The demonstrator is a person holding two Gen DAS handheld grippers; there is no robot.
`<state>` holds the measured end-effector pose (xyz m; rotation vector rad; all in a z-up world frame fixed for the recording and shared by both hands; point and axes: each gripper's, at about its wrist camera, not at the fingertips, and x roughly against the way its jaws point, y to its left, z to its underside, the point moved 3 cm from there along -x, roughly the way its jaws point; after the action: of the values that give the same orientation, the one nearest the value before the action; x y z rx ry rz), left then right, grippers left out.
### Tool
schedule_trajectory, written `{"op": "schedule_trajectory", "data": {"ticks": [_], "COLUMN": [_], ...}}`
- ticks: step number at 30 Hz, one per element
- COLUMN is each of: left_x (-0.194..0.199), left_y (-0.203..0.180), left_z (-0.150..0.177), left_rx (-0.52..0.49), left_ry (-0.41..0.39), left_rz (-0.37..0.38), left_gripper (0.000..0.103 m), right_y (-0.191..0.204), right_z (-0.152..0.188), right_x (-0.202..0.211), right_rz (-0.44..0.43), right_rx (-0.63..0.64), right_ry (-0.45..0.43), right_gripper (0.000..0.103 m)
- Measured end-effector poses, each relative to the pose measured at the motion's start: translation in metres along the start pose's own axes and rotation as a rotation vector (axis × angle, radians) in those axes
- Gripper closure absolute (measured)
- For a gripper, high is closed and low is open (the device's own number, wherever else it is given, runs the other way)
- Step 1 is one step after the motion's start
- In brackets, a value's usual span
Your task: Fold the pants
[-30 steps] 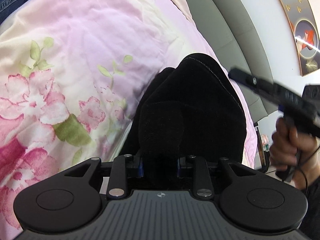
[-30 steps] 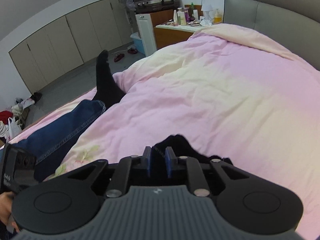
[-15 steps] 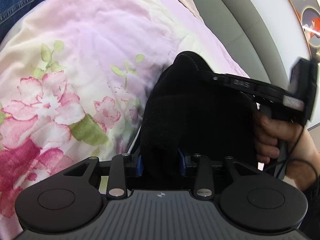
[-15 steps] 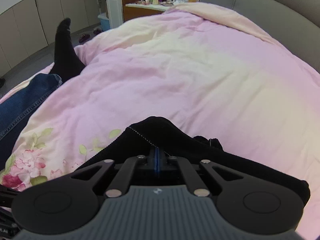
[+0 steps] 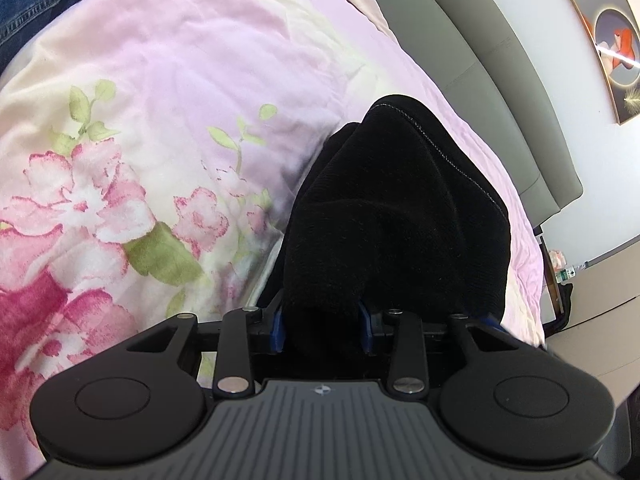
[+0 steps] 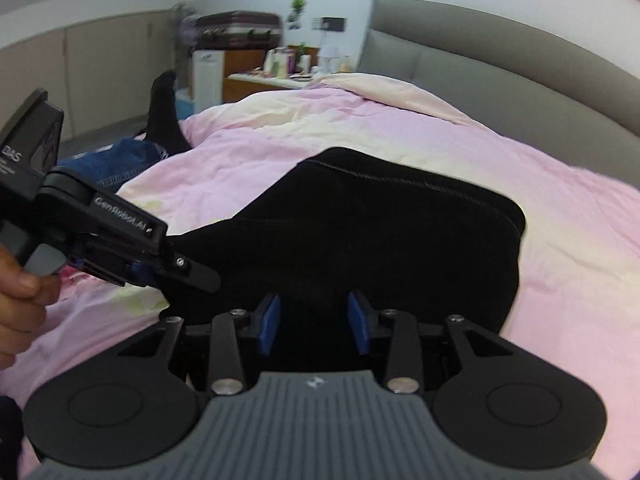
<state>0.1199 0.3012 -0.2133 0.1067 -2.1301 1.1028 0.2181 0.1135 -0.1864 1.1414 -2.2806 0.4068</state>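
A pink quilt [image 6: 280, 160] with a floral print covered the bed, and a grey padded headboard [image 6: 480, 76] ran behind it under a pale wall. Far left in my right wrist view I saw beige cupboards [image 6: 100, 68], then a suitcase [image 6: 240, 28] on top of a white cabinet and a cluttered dresser [image 6: 276, 76] beside the headboard. A leg in blue jeans [image 6: 120, 160] with a black sock [image 6: 164, 116] lay across the quilt's far left side.

The black pants [image 6: 380, 236] lay bunched on the quilt in the middle of both views, a stitched seam along their upper fold. My left gripper [image 5: 322, 328] had its blue pads [image 5: 277, 326] pressed against a thick wad of the pants; the cloth filled the gap and hid what lay ahead of it. From the right wrist view that same tool entered from the left, held in a bare hand [image 6: 18, 304], its tip touching the pants' near left edge.

My right gripper [image 6: 314, 320] stood spread, pads apart, with the pants just beyond them; I could not tell whether they touched the cloth.
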Motion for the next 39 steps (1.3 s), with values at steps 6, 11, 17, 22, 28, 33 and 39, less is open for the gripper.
{"op": "schedule_trajectory", "data": {"ticks": [6, 11, 17, 22, 28, 33, 39], "left_x": [0.000, 0.005, 0.031, 0.060, 0.036, 0.008, 0.003], "left_y": [-0.003, -0.010, -0.026, -0.053, -0.072, -0.057, -0.043], "left_z": [0.002, 0.000, -0.010, -0.028, -0.034, -0.018, 0.004], "left_rx": [-0.021, -0.050, -0.106, -0.291, -0.417, -0.436, -0.466], "left_ry": [-0.005, -0.004, -0.037, -0.159, -0.124, -0.034, 0.067], "left_rz": [-0.014, -0.028, -0.078, -0.165, -0.167, -0.251, -0.291], "left_gripper": [0.061, 0.061, 0.053, 0.048, 0.048, 0.049, 0.041], "right_y": [-0.006, -0.013, -0.018, -0.022, -0.039, -0.044, -0.049], "right_z": [0.035, 0.041, 0.042, 0.043, 0.046, 0.053, 0.061], "right_x": [0.019, 0.036, 0.050, 0.062, 0.055, 0.054, 0.054], "right_rz": [-0.019, -0.028, -0.005, 0.028, 0.106, 0.095, 0.087], "right_rx": [-0.132, -0.191, -0.234, -0.303, -0.444, -0.512, -0.493], "right_ry": [0.071, 0.094, 0.071, -0.004, -0.010, -0.003, 0.030], "right_gripper": [0.068, 0.067, 0.064, 0.063, 0.063, 0.062, 0.056]}}
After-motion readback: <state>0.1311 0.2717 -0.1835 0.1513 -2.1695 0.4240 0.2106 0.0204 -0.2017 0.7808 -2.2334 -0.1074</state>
